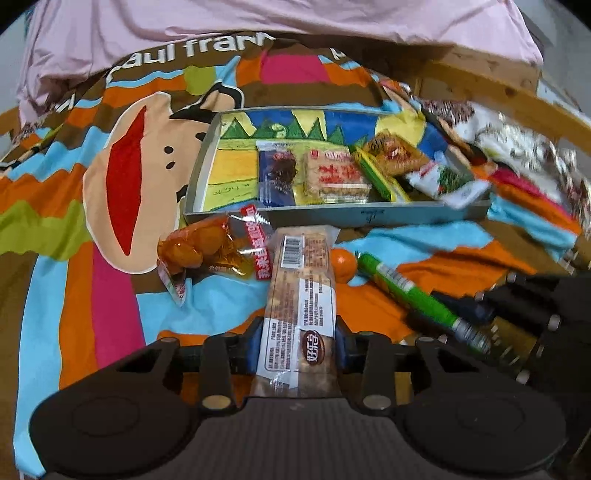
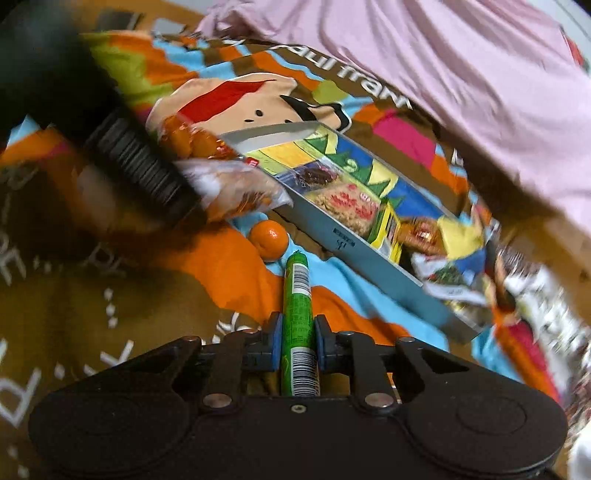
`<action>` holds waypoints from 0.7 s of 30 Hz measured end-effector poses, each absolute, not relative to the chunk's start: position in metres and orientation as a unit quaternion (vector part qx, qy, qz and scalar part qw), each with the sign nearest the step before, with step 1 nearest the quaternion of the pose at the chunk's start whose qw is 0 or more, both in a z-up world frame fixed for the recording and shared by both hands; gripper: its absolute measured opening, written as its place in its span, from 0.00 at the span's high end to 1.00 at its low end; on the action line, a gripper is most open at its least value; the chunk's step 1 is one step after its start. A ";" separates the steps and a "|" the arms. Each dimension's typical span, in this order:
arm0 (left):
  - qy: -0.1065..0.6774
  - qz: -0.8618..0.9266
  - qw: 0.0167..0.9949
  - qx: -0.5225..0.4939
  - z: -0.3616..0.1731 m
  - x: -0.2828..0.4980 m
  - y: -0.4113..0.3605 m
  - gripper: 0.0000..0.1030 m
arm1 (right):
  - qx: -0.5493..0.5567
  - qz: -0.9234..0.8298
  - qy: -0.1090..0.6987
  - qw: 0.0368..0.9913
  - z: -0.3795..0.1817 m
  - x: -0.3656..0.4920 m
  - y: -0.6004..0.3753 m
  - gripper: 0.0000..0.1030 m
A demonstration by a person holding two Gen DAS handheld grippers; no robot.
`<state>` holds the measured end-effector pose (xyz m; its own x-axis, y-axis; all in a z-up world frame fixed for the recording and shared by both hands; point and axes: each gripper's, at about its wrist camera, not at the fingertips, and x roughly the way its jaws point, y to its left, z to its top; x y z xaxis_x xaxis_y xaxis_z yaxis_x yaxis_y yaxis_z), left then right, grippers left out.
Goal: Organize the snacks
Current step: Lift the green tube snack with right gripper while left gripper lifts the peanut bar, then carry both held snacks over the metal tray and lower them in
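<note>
My left gripper [image 1: 300, 341] is shut on a long clear-wrapped pastry bar [image 1: 301, 291] that points toward a shallow grey box [image 1: 332, 216]. The box holds several snack packets, among them a dark blue one [image 1: 277, 173] and a cracker pack [image 1: 334, 177]. My right gripper [image 2: 296, 341] is shut on a green sausage stick [image 2: 297, 314], which also shows in the left wrist view [image 1: 410, 291]. The box also shows in the right wrist view [image 2: 354, 251], ahead and to the right. A small orange [image 2: 269, 240] lies just beyond the stick's tip.
An orange-sauce packet [image 1: 207, 247] lies left of the box front. Everything rests on a colourful cartoon blanket [image 1: 110, 166]. More snack bags [image 1: 517, 147] are piled at the right. A pink sheet [image 1: 258, 18] lies behind. The left gripper's body [image 2: 92, 122] crosses the right wrist view.
</note>
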<state>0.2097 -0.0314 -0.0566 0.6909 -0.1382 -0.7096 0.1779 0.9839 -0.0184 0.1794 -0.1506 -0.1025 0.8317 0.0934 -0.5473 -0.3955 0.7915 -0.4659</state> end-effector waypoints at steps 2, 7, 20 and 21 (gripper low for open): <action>0.382 -0.082 0.921 0.003 -0.051 0.208 -0.028 0.61 | -0.324 0.126 0.241 0.906 -0.103 0.174 -0.150 0.82; 0.368 -0.078 0.926 -0.026 -0.039 0.202 -0.026 0.61 | -0.353 0.105 0.211 0.905 -0.098 0.167 -0.155 0.82; 0.312 -0.041 0.948 -0.055 -0.007 0.203 -0.035 0.61 | -0.292 0.055 0.147 0.943 -0.055 0.180 -0.183 0.82; 0.307 -0.037 0.949 -0.053 -0.005 0.205 -0.036 0.61 | -0.291 0.054 0.143 0.945 -0.053 0.183 -0.185 0.82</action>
